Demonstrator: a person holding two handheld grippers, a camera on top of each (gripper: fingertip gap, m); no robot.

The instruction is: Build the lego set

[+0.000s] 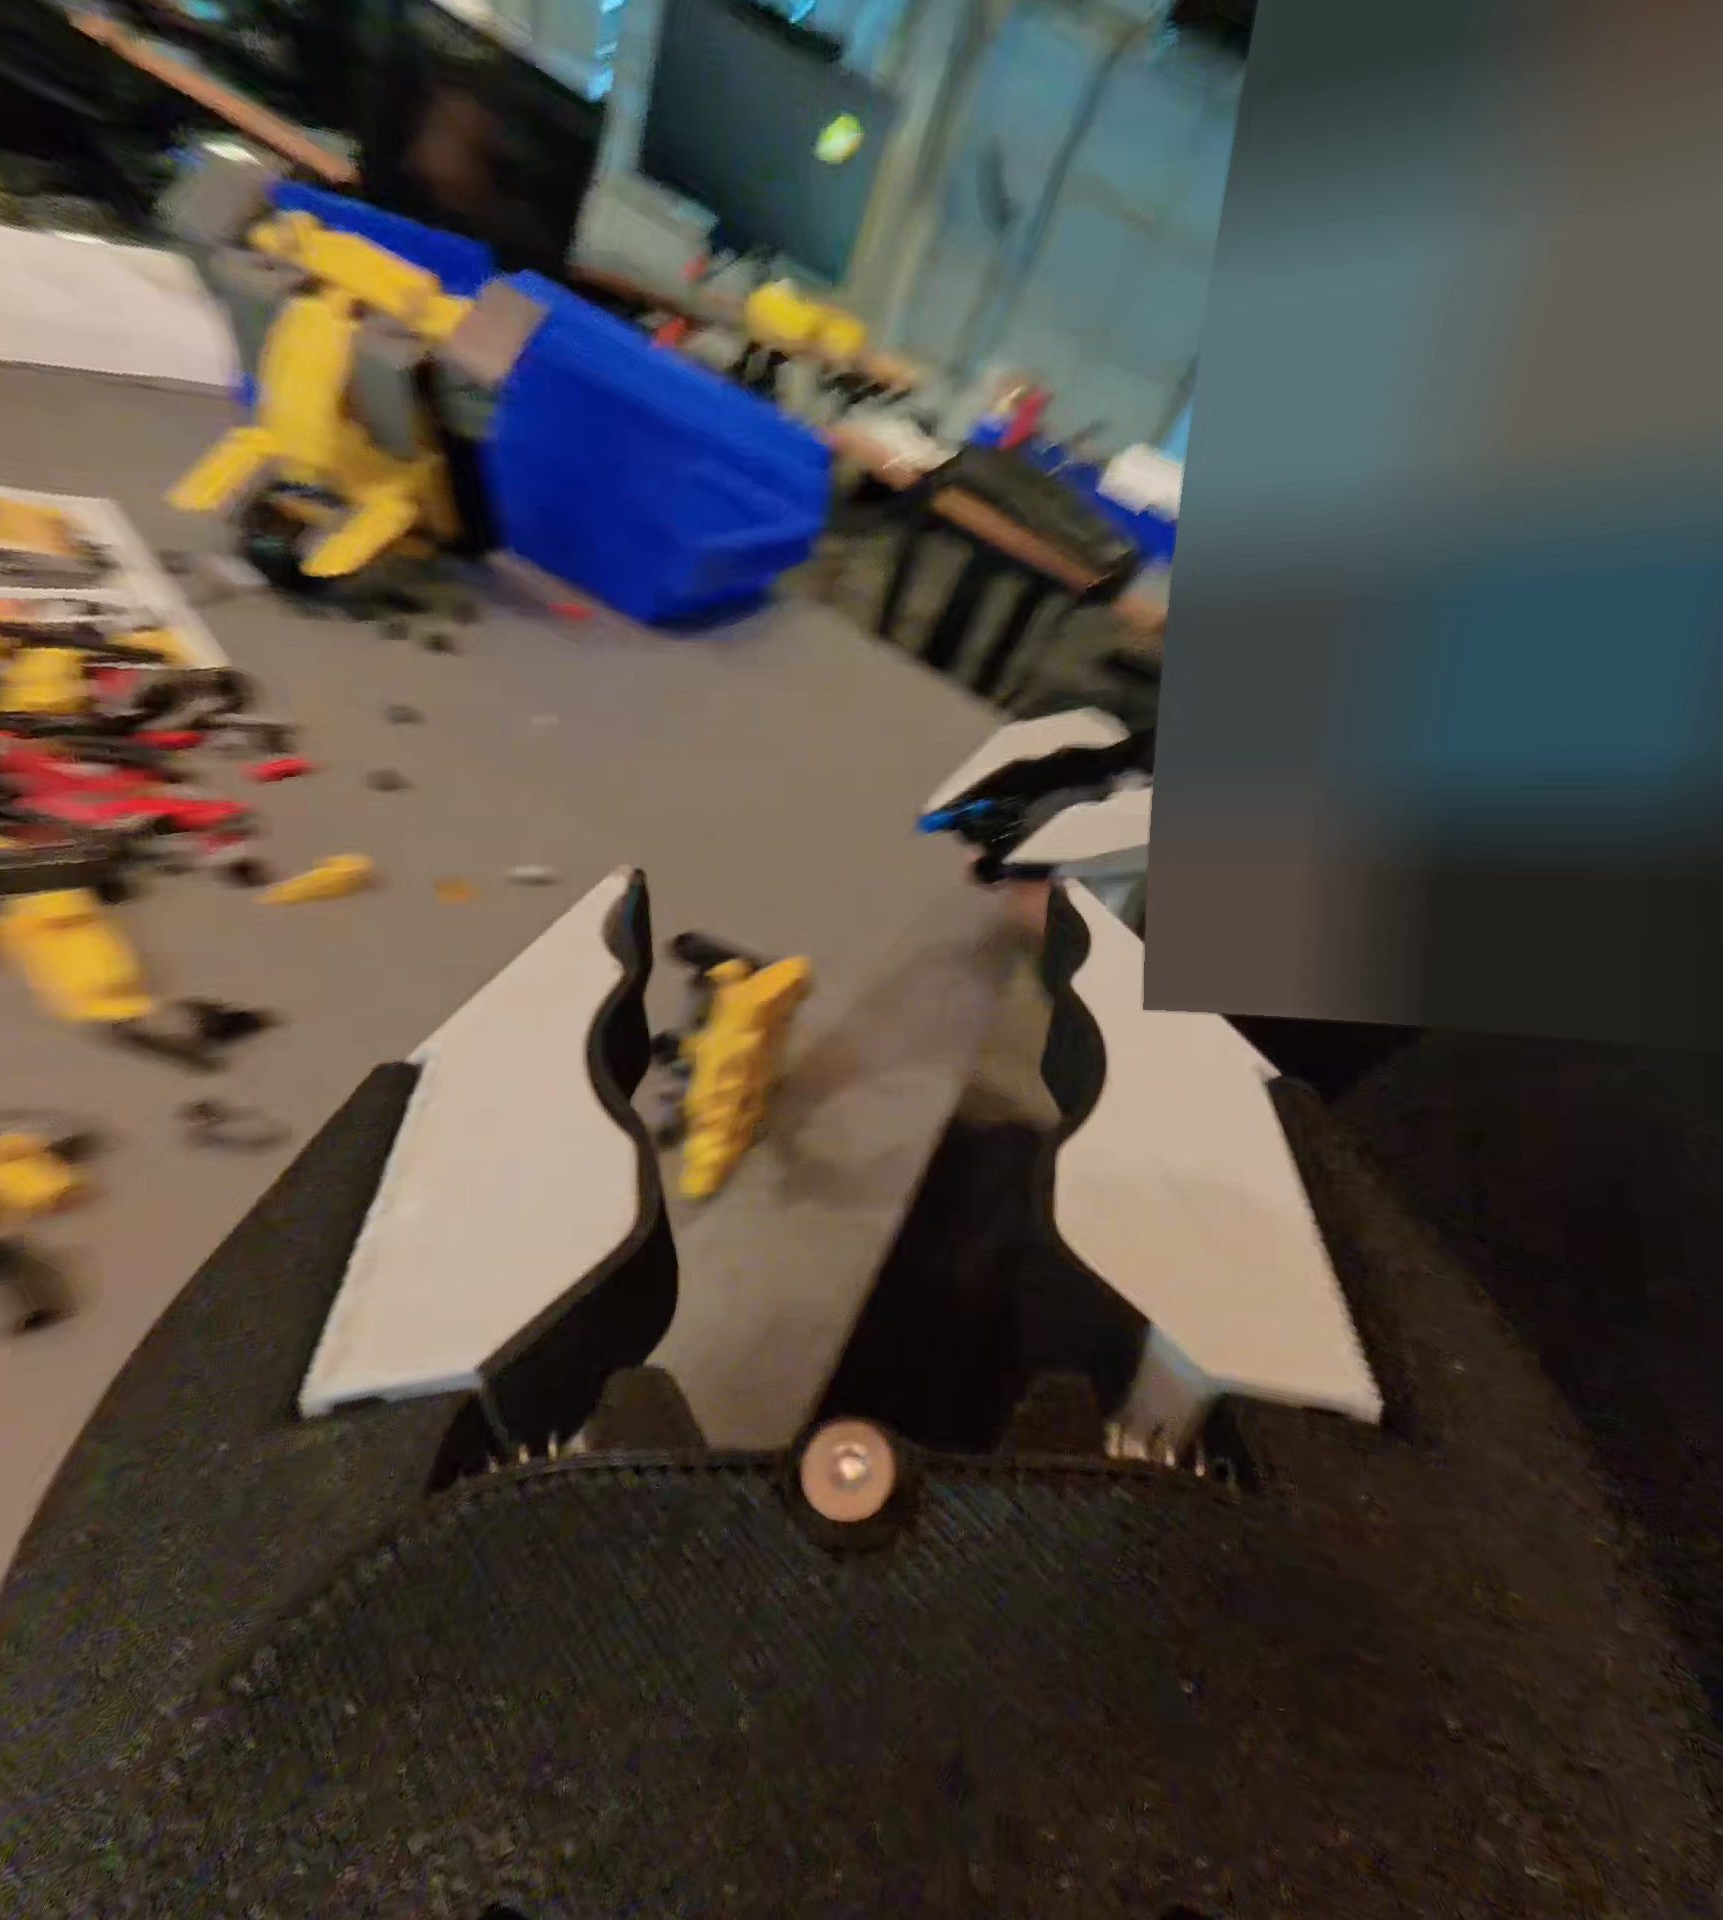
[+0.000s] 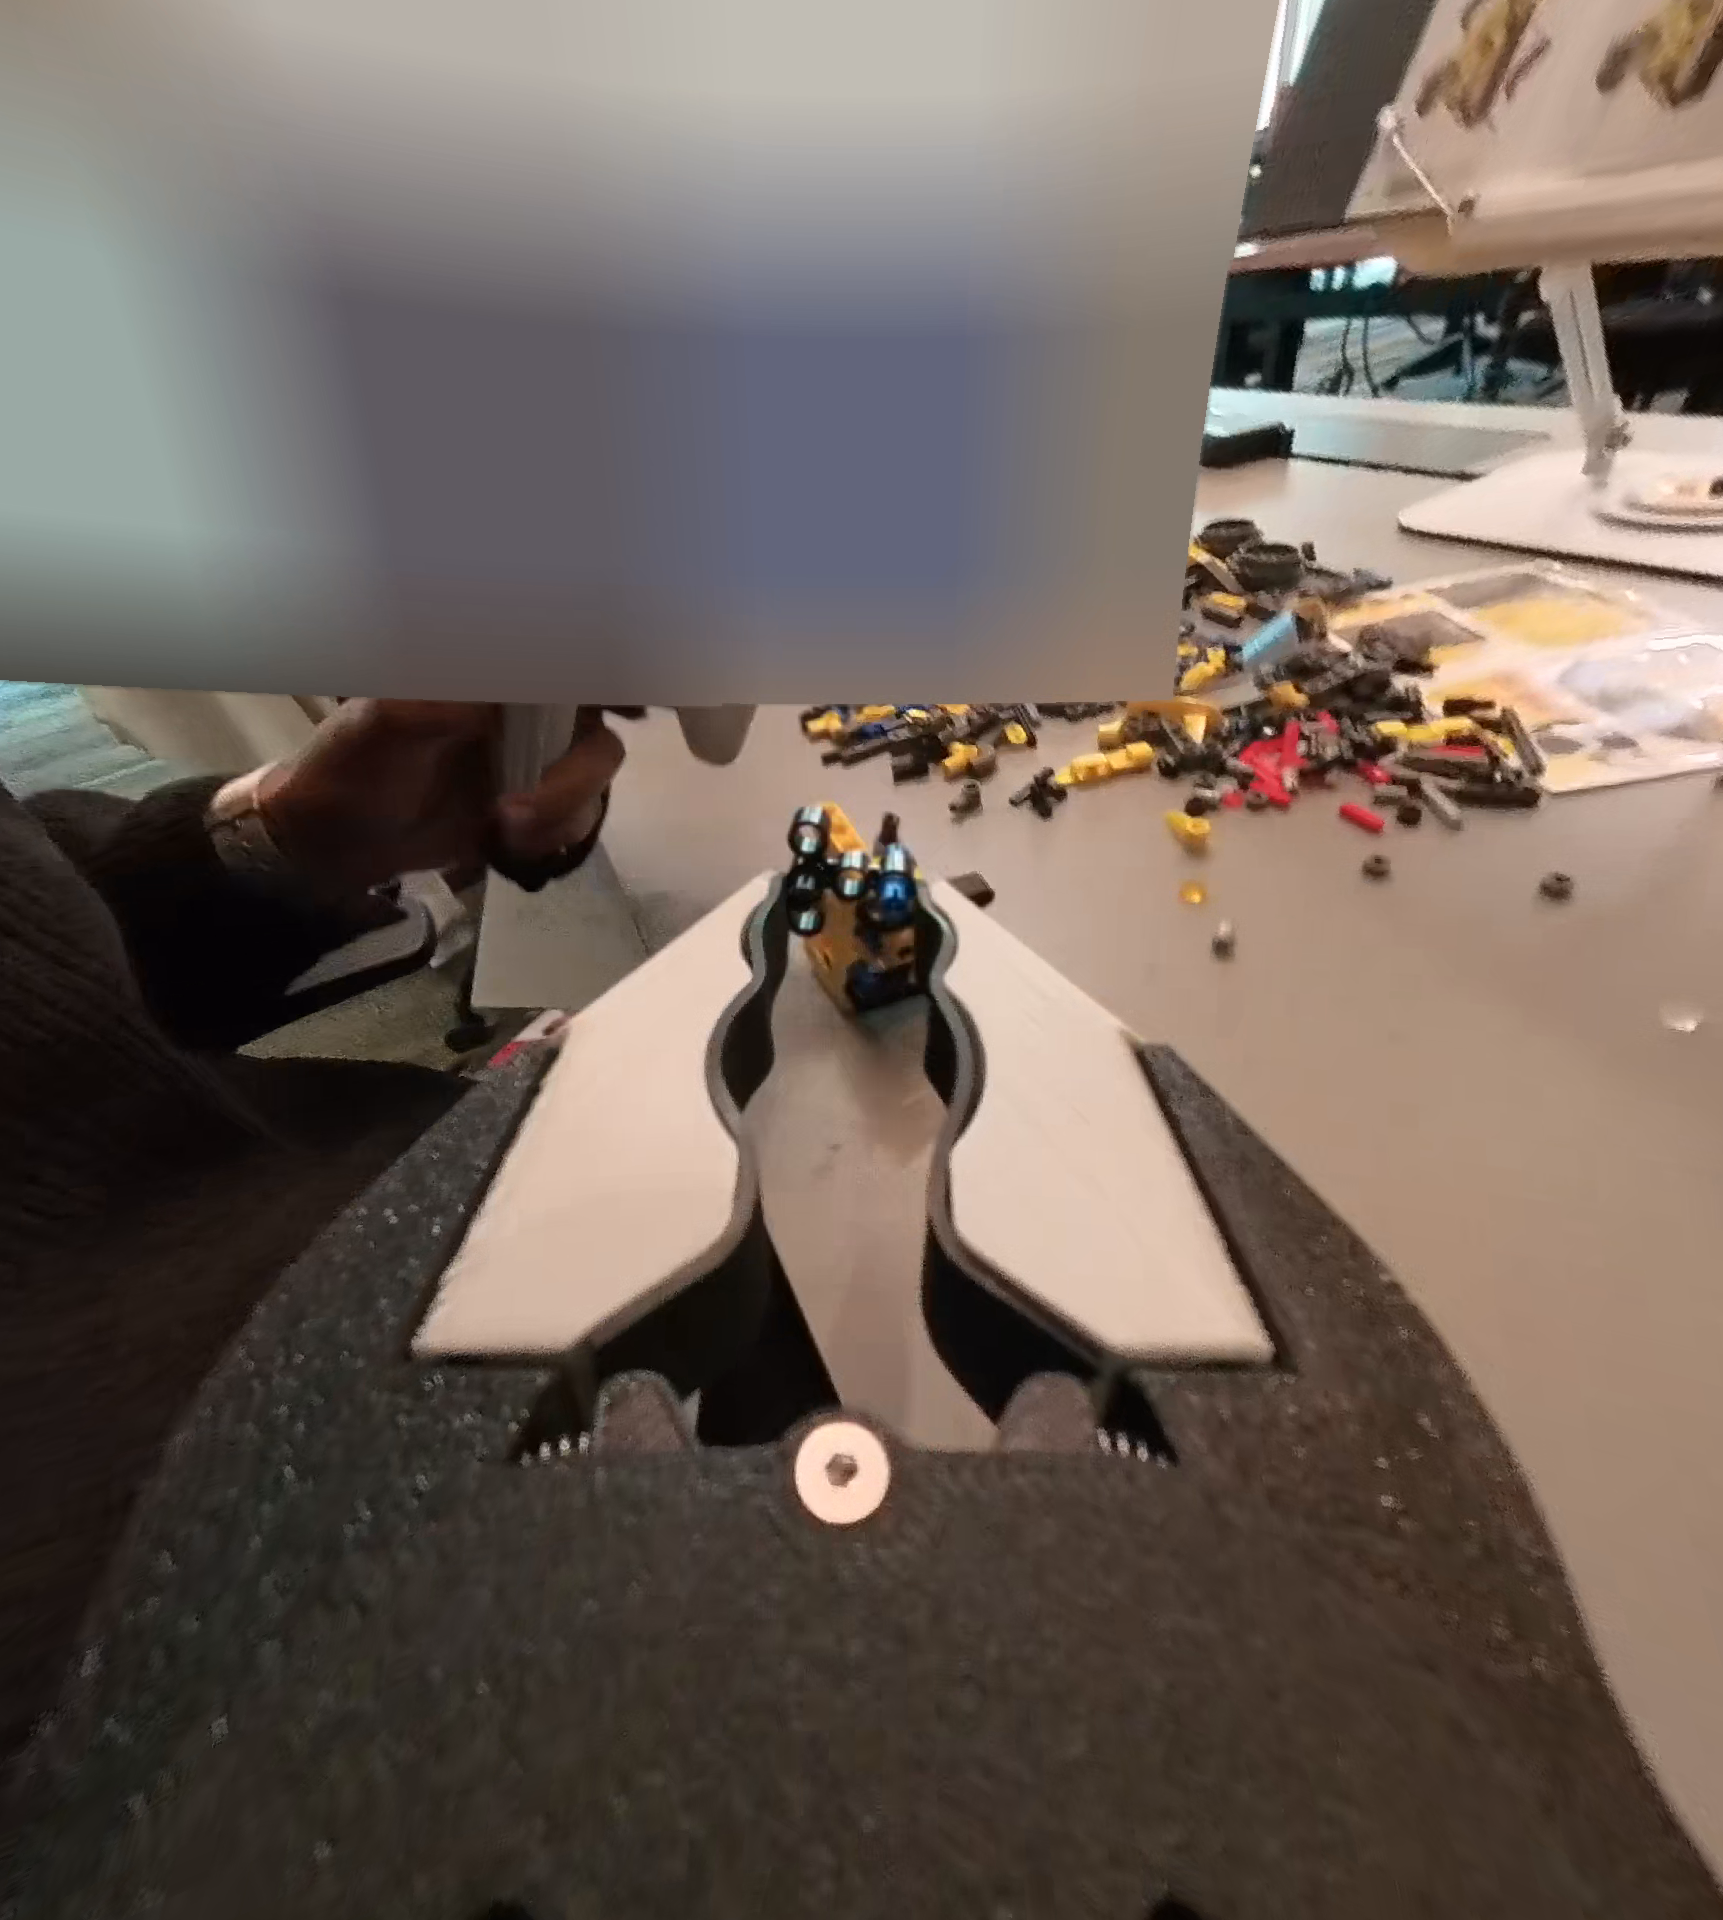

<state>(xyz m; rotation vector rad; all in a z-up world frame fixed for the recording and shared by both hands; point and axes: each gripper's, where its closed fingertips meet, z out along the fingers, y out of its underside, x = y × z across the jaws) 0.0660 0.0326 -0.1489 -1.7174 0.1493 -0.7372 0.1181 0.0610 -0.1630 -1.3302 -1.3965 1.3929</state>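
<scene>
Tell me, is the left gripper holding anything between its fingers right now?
No. The left gripper is open and empty; a yellow brick piece lies on the grey table seen through the gap.

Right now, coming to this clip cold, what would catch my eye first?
The right gripper is shut on a small yellow, black and blue brick assembly at its fingertips, above the grey table. Beyond it to the right sprawls a pile of loose yellow, black and red pieces. The left gripper is open, with a yellow brick piece lying between its fingers.
</scene>
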